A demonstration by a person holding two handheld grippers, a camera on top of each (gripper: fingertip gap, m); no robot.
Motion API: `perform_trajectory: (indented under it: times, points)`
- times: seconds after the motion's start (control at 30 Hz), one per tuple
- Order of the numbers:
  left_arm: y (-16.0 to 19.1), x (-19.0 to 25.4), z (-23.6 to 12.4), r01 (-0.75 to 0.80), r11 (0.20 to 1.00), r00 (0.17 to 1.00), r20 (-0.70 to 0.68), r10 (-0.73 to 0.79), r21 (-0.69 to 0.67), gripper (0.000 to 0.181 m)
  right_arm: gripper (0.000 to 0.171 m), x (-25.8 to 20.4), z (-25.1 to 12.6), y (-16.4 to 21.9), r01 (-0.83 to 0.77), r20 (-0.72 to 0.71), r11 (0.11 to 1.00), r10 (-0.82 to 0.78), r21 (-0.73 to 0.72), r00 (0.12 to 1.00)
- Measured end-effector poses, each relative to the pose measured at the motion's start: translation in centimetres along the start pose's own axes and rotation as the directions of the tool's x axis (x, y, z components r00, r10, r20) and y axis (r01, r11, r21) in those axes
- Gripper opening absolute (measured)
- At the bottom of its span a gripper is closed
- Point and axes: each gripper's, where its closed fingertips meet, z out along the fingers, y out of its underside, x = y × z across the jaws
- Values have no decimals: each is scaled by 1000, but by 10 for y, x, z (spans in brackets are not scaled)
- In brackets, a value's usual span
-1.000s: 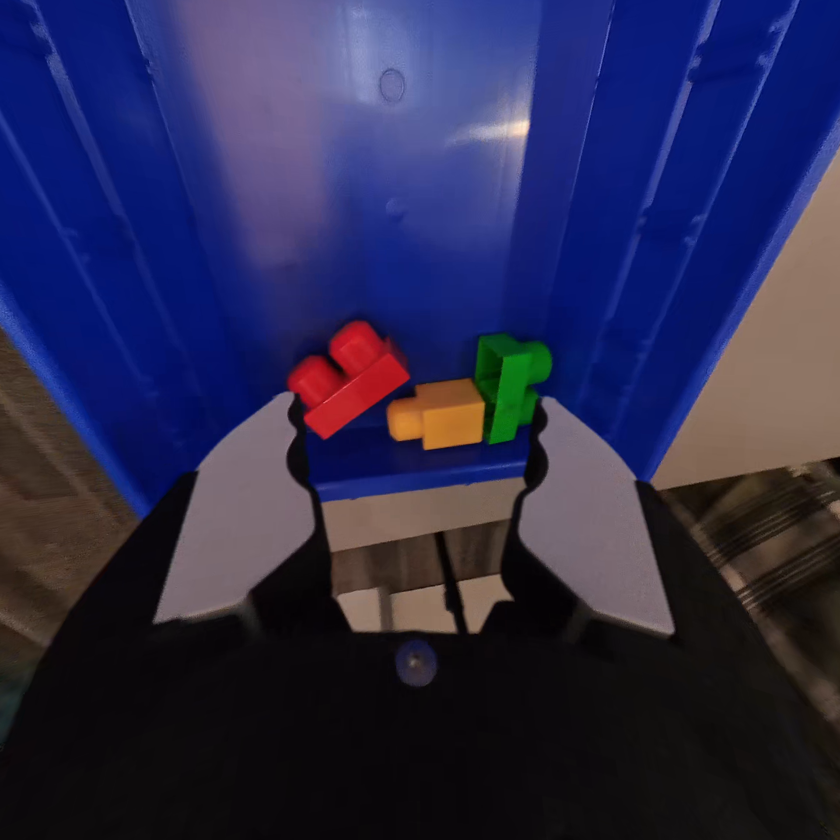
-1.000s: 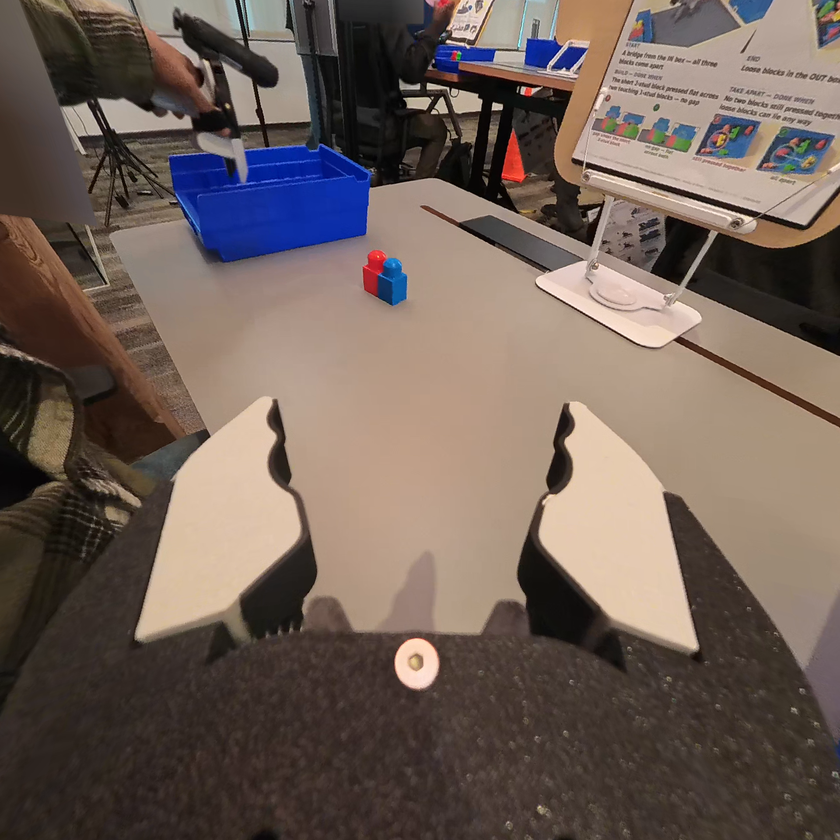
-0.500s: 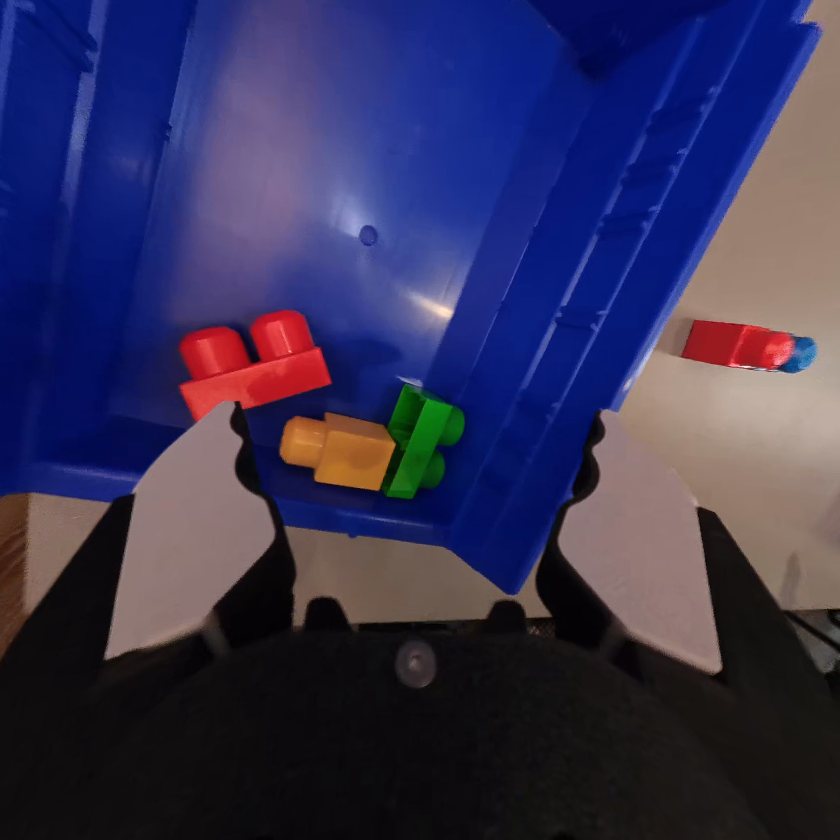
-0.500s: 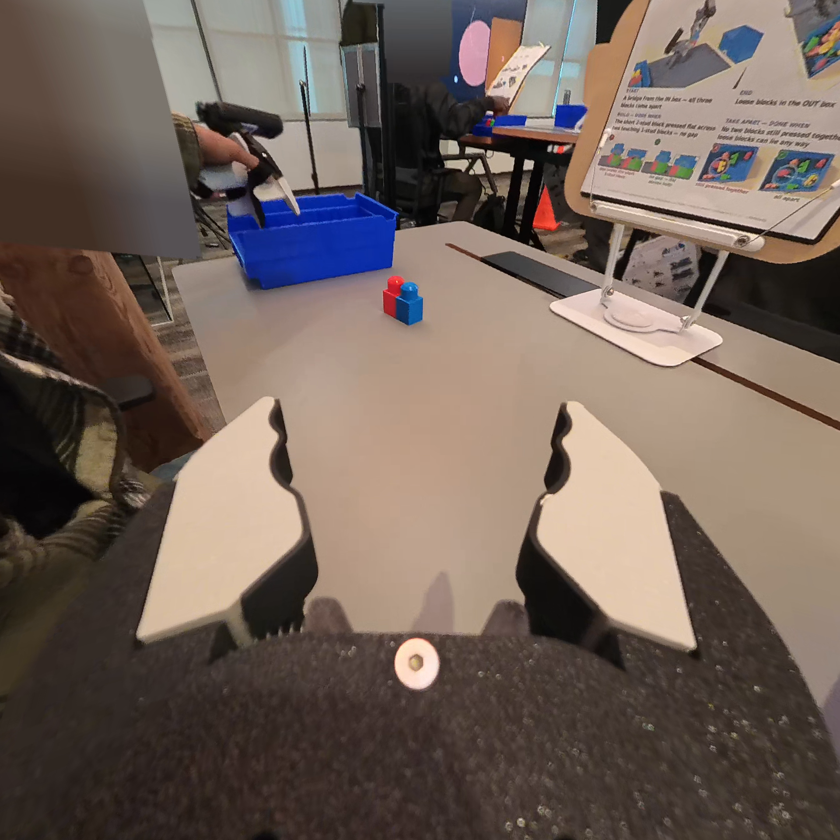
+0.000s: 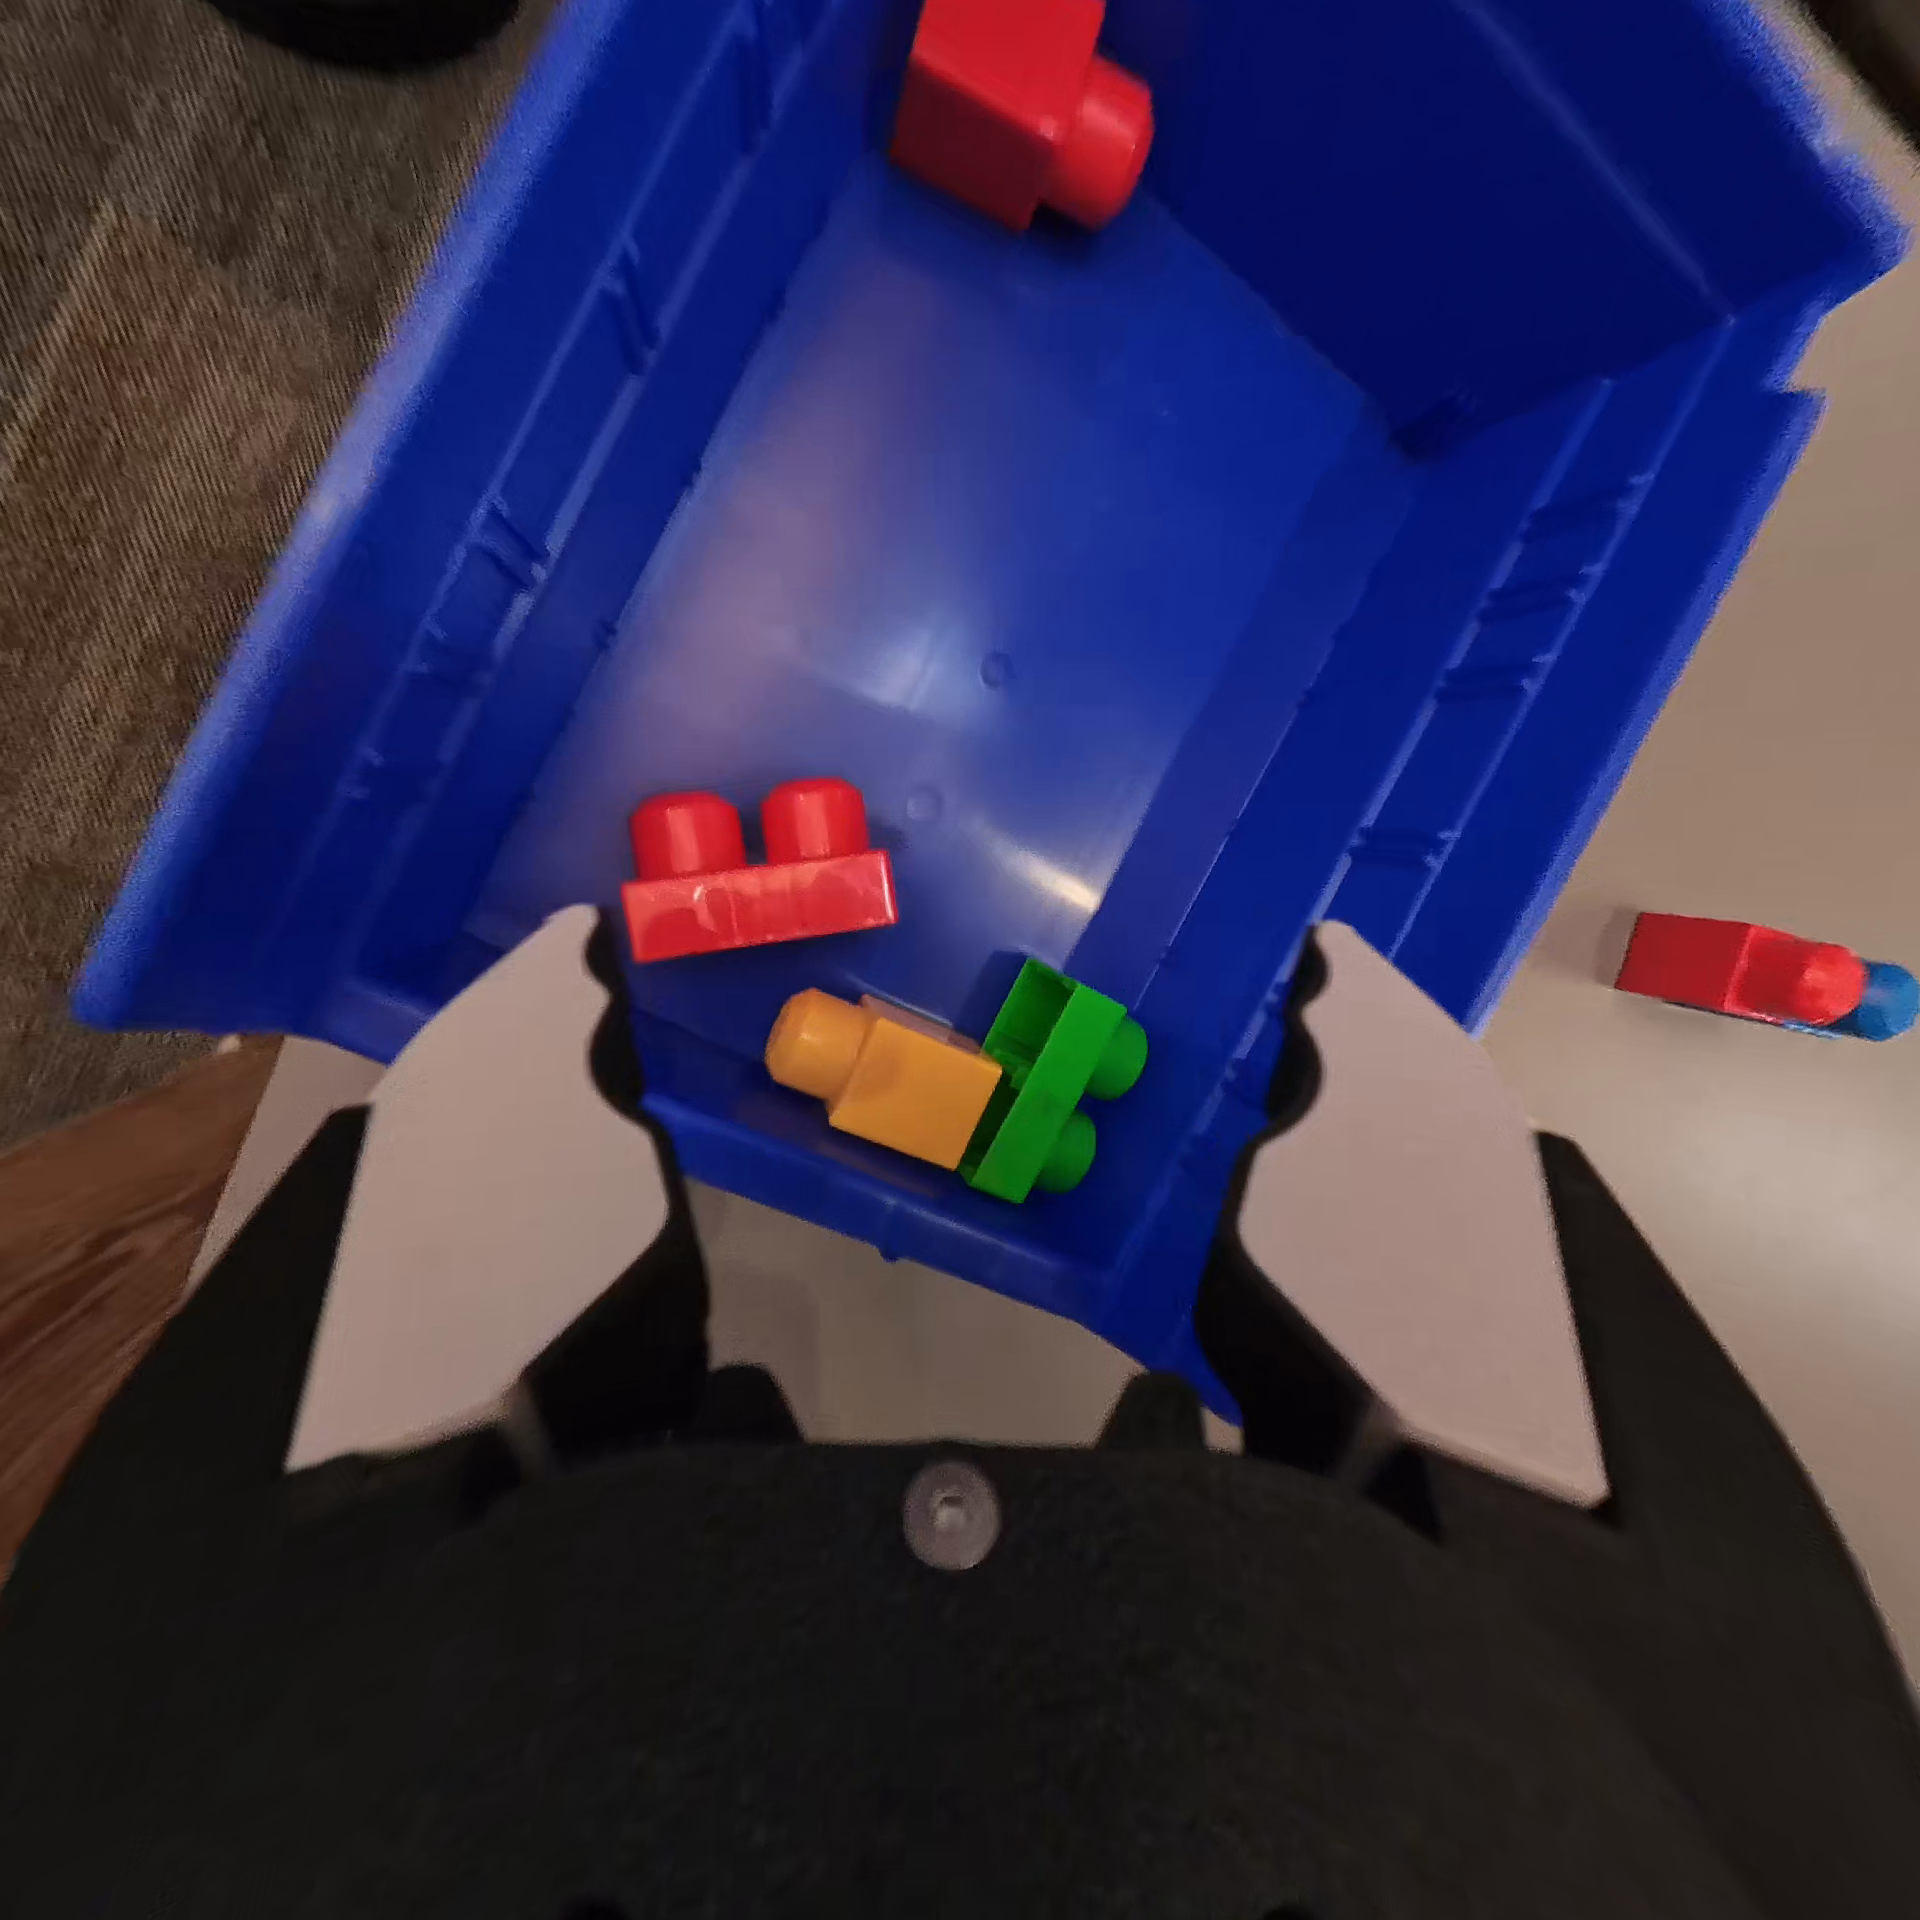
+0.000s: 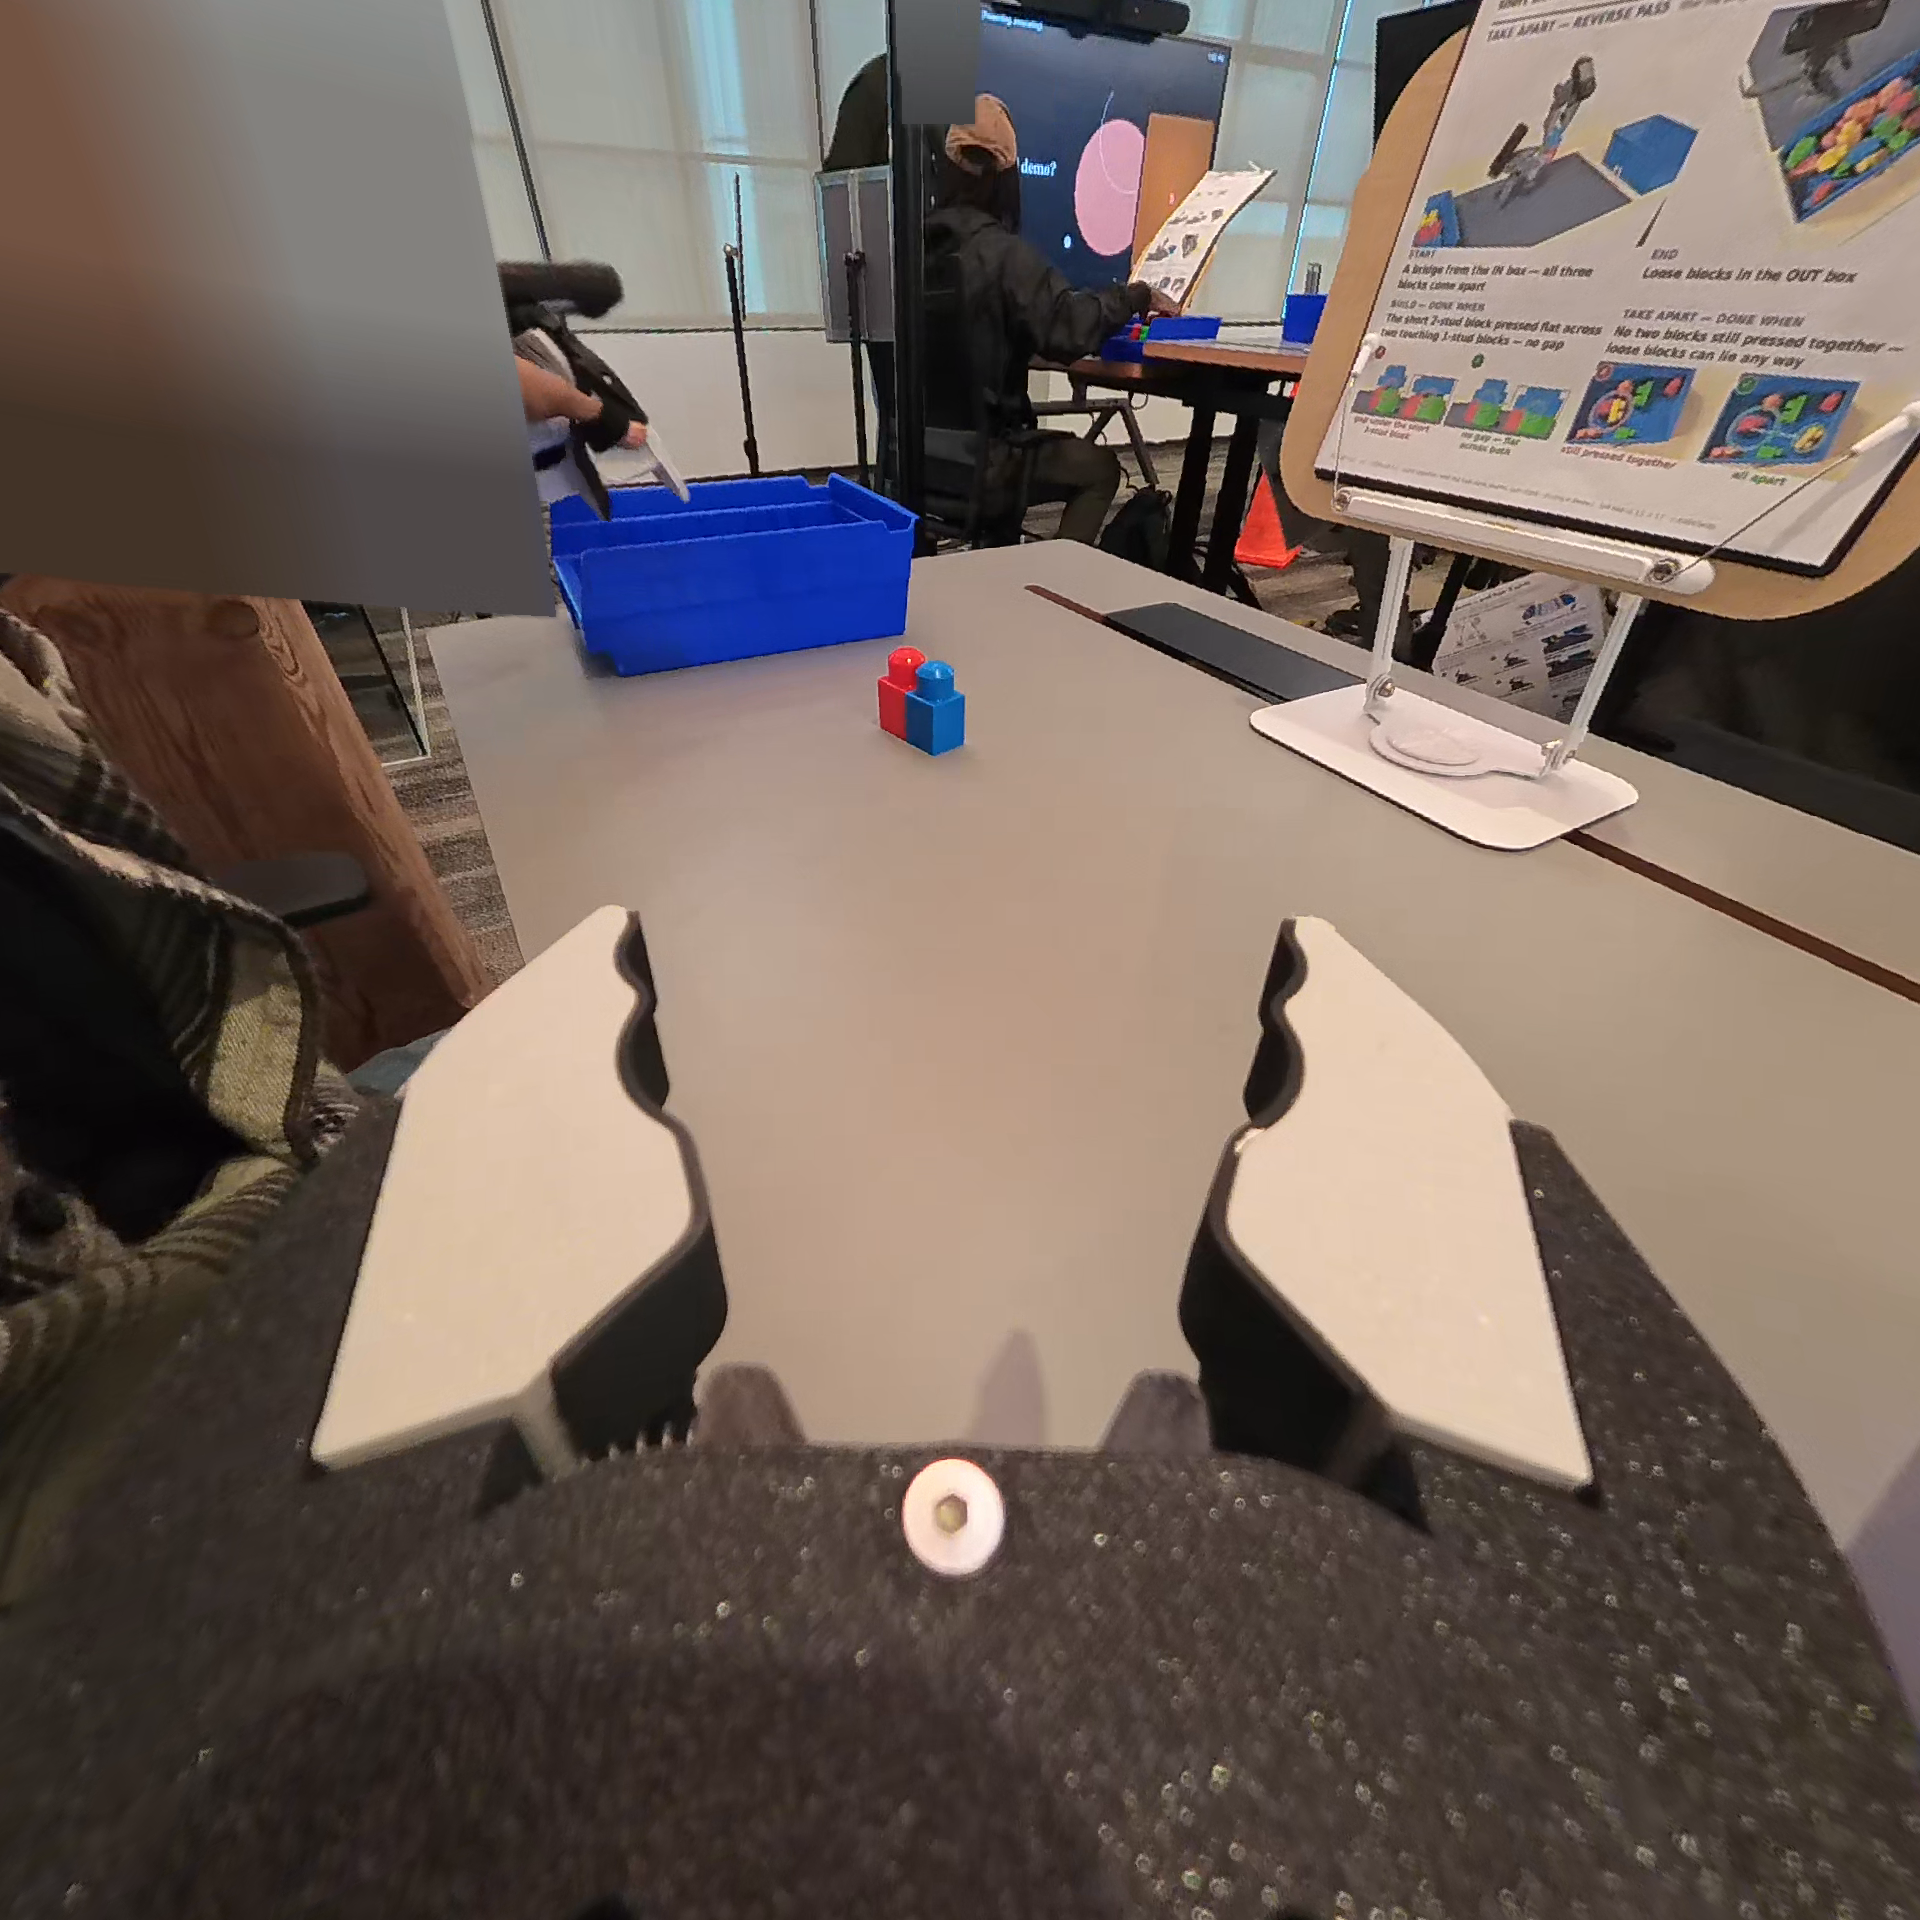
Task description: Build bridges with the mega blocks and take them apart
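My left gripper (image 5: pixel 951 940) is open and empty above the near end of a blue bin (image 5: pixel 1039 499). In the bin lie a red two-stud block (image 5: pixel 758 883), an orange one-stud block (image 5: pixel 894 1075) against a green two-stud block (image 5: pixel 1055 1081), and a red one-stud block (image 5: pixel 1023 114) at the far end. A red block (image 6: pixel 899 691) and a blue block (image 6: pixel 935 709) stand touching on the grey table (image 6: pixel 1039 883); they also show in the left wrist view (image 5: pixel 1756 971). My right gripper (image 6: pixel 961 935) is open and empty, low over the table. The left gripper (image 6: pixel 623 457) shows over the bin (image 6: pixel 727 582).
An instruction board on a white stand (image 6: pixel 1455 758) stands at the right of the table. A black strip (image 6: pixel 1226 649) lies beyond the blocks. A wooden post (image 6: pixel 260 769) stands left of the table. A person sits at another table behind. There is about 75 cm between the tips of the two grippers.
The left gripper has pulled back and turned, so more of the bin and the far red block show. The right gripper has dropped lower toward the table. Both stay open.
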Motion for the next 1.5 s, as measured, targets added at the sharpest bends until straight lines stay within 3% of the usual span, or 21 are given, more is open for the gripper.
perform_trajectory:
  times: [0.07,0.17,0.67,1.5]
  points:
    - [11,0,9,0,998,1000,24,1,-68,133,110,0,-1,1,-4,-2,1000,4,3,1000]
    - [17,1,17,-7,994,998,58,14,-111,135,110,0,-1,2,-9,-2,1000,9,4,1000]
    - [19,-34,41,123,981,981,165,-97,-152,126,110,4,-8,1,-10,-40,1000,9,-17,999]
    - [29,-55,64,150,944,946,320,-51,-293,95,109,1,-13,-3,5,-80,998,-10,-59,997]
